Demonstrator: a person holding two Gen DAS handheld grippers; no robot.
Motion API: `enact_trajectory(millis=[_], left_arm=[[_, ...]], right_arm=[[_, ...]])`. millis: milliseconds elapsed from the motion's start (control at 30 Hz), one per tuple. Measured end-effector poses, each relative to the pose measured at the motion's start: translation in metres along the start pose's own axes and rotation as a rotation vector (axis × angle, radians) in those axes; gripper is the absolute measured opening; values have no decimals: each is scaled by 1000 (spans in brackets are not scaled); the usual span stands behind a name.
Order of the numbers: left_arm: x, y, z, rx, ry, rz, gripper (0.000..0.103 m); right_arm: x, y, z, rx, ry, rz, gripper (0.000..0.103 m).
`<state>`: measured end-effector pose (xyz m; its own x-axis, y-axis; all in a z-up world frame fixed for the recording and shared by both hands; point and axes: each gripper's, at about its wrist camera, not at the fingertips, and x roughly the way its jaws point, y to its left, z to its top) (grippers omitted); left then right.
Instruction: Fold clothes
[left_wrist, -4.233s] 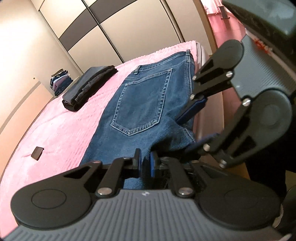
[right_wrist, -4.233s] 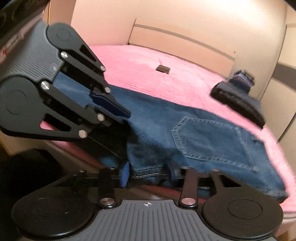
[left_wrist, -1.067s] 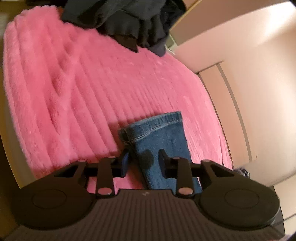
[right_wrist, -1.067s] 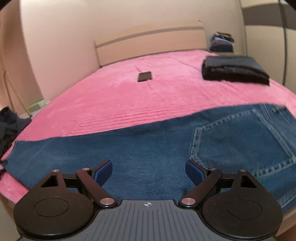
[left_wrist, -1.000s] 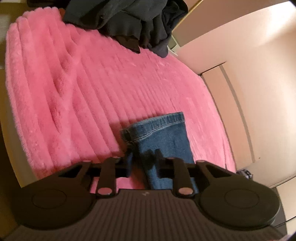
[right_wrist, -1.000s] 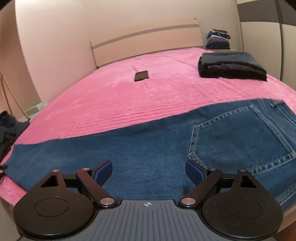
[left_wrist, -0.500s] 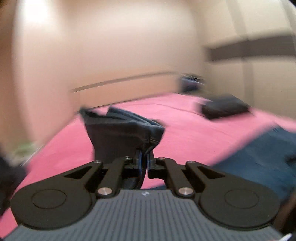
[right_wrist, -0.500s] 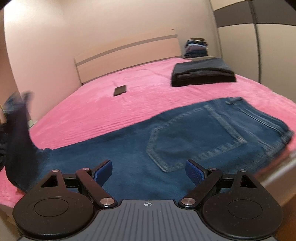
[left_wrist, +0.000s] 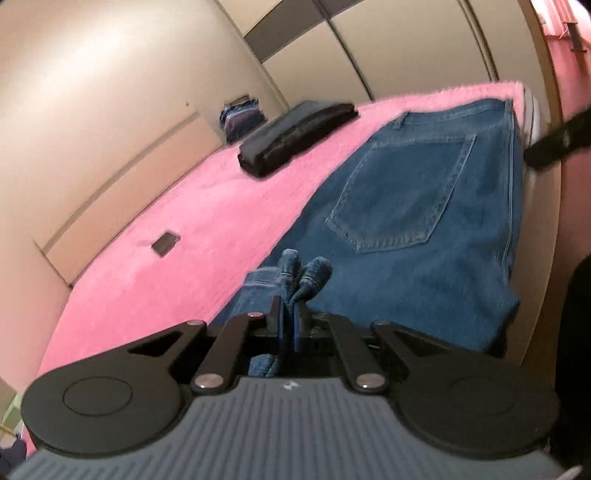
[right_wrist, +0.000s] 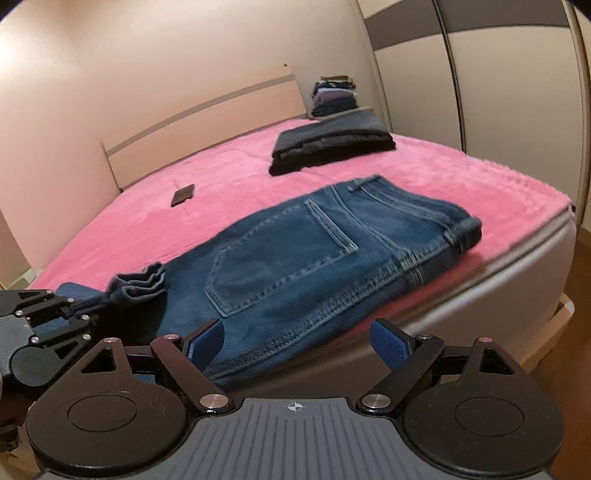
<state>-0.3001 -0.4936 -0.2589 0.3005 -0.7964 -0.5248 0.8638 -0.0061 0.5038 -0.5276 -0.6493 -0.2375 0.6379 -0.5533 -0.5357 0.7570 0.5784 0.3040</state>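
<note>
Blue jeans lie back pocket up on the pink bed cover, waistband toward the bed's edge. My left gripper is shut on the leg hems, held bunched over the thigh part of the jeans. My right gripper is open with nothing between its blue pads, low over the near edge of the jeans by the bed's side. A dark bar at the right edge of the left wrist view may be the right gripper.
A folded dark garment lies farther back on the bed. A small dark flat object rests on the cover near the headboard. A stack of folded clothes stands by the wardrobe doors.
My left gripper closed on the leg hems at the far end of the bed and carried them over toward the seat of the jeans. My right gripper stayed open and shifted toward the waistband side.
</note>
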Motion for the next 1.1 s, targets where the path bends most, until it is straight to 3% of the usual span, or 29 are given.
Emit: enact_trajectory(millis=[67,167,367,467,600,700,900,1100], left_arm=[[24,-11,-6,80,130,-93,4],[23,-19,-15,116,114,-85,4],[-24,9,-25,-52,51,-138,16],[-59,39,-37,-184,7,-102,17],[-69,101,-57,-370,15,4,30],[-59,143,-75,-474,55,52,29],[-4,176,-125,-552,281,-67,36],[-7,177,-130,-567,261,-71,37]], right_arm=[[1,1,0,9,1,18,89],[2,9,3,7,-6,72,89],[24,46,22,-62,56,271,89],[50,68,29,-87,129,353,89],[95,99,39,-151,222,424,89],[135,118,51,-185,272,446,89],[222,122,68,-97,430,459,88],[248,125,71,-124,506,488,88]])
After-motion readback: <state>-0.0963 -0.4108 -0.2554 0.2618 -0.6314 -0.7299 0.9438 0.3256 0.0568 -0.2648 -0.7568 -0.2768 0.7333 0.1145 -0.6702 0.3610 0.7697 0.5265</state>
